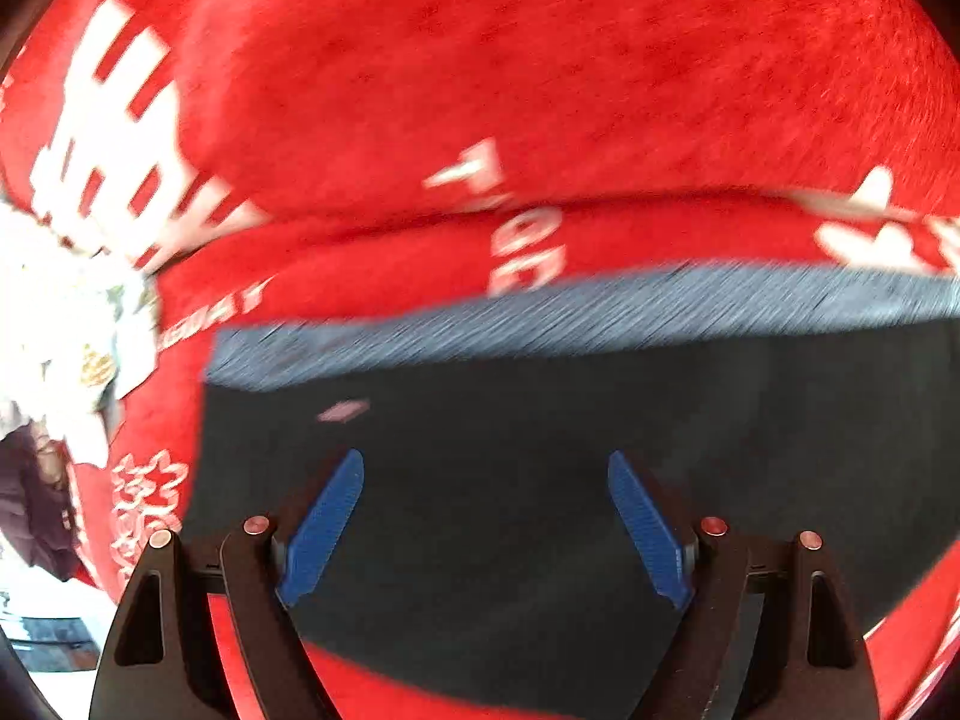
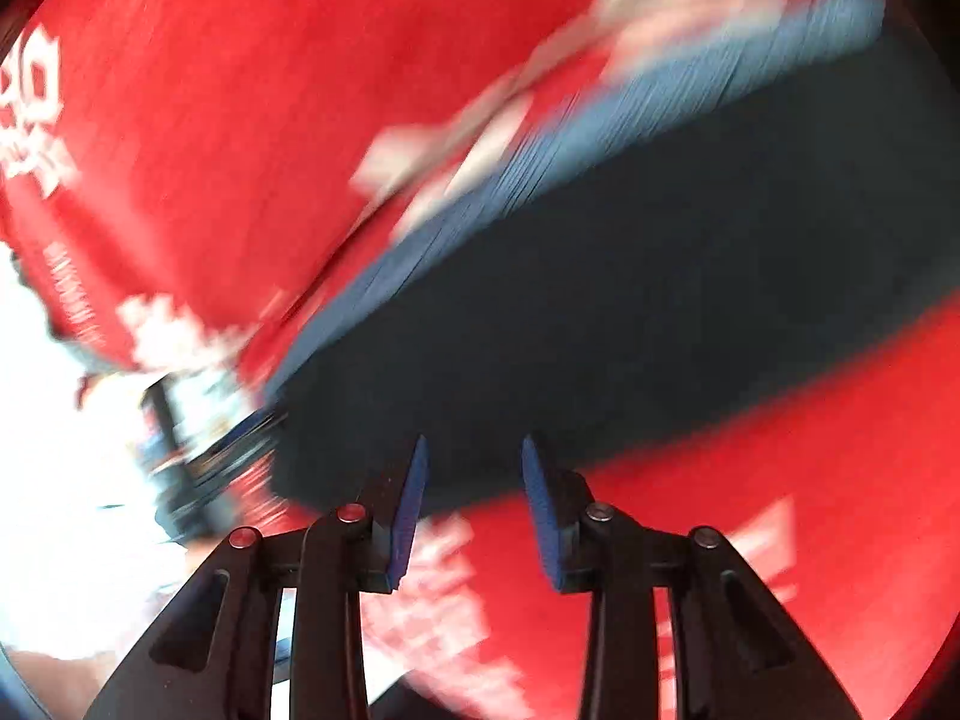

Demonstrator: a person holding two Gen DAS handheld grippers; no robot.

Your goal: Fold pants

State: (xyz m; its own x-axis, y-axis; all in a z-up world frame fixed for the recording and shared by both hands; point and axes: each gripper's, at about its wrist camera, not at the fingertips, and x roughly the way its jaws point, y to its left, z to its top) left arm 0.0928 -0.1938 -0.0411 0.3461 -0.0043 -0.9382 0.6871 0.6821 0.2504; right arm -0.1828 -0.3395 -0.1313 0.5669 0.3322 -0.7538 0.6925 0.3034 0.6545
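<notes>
Jaws of the left gripper stand wide apart, with nothing between the blue pads; beneath and beyond them lies the dark body of the pants. Jaws of the right gripper stand partly apart, also empty, the pads clear of any cloth. The pants lie flat on a red cloth printed with white lettering, which surrounds them on all visible sides. In the left wrist view, a grey-blue ribbed band, apparently the waistband, forms the far edge of the pants and runs across the frame, rising slightly toward the right; the dark fabric extends from that band toward the camera. In the right wrist view, the same band runs diagonally from lower left to upper right, and the long axis of the visible dark strip follows the same diagonal; the near edge of the pants passes just ahead of the right fingertips. Relative to the band, both grippers are on the dark-fabric side. Both views are motion-blurred; the hem end of the pants cannot be made out. Bright, indistinct clutter lies beyond the left end of the band.
</notes>
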